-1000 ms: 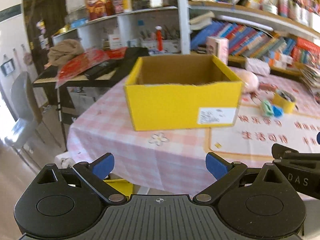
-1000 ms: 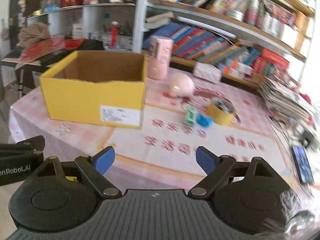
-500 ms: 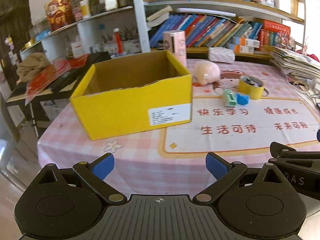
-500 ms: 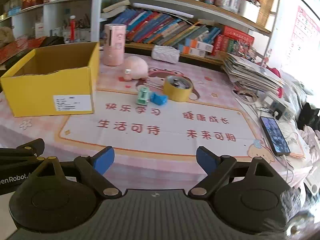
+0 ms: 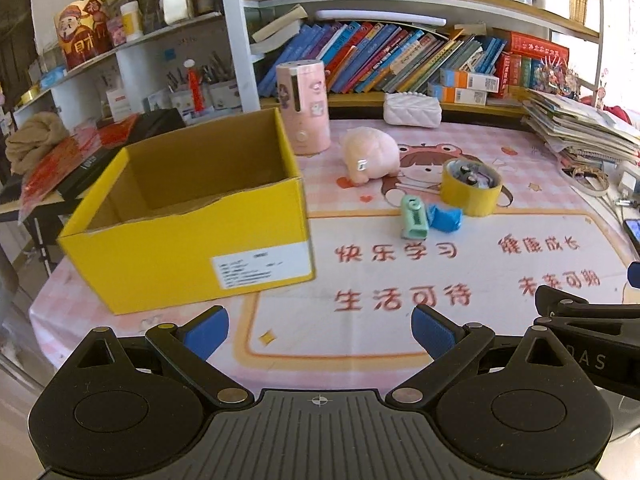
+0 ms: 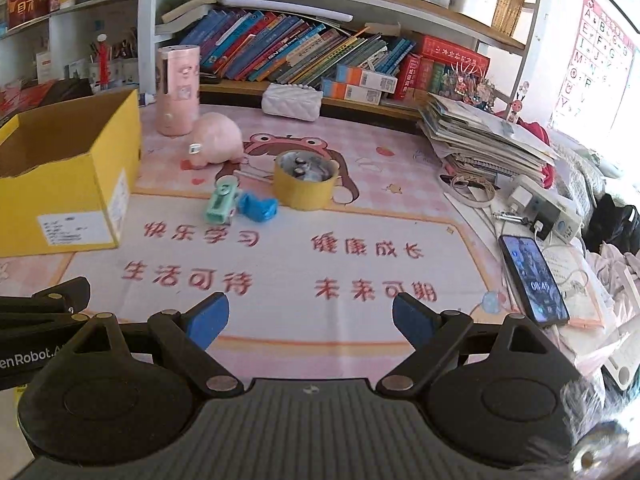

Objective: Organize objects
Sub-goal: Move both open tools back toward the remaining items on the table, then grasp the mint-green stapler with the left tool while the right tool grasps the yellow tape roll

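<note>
Well ahead of both wide-spread, empty grippers' fingers (image 5: pixel 208 330) lies the green toy (image 5: pixel 414 222)

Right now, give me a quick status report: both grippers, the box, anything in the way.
Left gripper open, empty. Right gripper open, empty. Yellow box upright, nothing seen inside. Green toy, blue item, tape roll loose on mat; path unobstructed.
</note>
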Available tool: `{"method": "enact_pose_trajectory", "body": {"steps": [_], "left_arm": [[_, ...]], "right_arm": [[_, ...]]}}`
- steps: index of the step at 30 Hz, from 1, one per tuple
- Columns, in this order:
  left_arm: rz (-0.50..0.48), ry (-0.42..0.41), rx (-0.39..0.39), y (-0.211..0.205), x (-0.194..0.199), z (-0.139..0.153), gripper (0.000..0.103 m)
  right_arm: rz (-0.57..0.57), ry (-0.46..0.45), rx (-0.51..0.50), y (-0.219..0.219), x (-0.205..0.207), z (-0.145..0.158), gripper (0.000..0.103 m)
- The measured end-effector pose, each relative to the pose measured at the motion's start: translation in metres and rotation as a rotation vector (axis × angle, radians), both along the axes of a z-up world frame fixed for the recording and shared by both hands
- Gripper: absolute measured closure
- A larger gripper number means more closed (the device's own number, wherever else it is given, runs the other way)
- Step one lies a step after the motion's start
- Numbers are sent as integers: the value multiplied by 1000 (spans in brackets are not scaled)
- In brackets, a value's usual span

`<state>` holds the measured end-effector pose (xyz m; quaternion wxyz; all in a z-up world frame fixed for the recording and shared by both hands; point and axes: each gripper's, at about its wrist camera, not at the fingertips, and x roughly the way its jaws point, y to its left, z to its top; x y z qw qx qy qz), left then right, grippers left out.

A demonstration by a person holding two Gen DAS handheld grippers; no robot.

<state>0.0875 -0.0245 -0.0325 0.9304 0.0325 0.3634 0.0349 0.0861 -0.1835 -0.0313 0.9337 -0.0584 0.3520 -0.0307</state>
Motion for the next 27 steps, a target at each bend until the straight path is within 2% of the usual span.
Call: {"method": "enact_pose_trajectory", "body": {"steps": [10, 17, 20, 22, 24, 27], "left_arm": [[21, 0, -82, -35, 47, -6, 4], [13, -12, -98, -58, 78, -10, 5], [1, -5, -97, -65, 96, -13, 17], [1, 16, -97, -67, 110, -18, 37], [17, 43, -104, -67, 126, -25, 48], [45, 62, -106, -66, 146, -34, 52]], "right_arm": [[50, 15, -3, -44, 60, -3, 14], [99, 24, 21, -71, 102, -9, 14], [115, 17, 39, -81, 123, -12, 14], [134, 17, 55, -86, 139, -14, 14], [154, 20, 69, -89, 156, -17, 15], [188, 31, 95, -91, 185, -23, 17]]}}
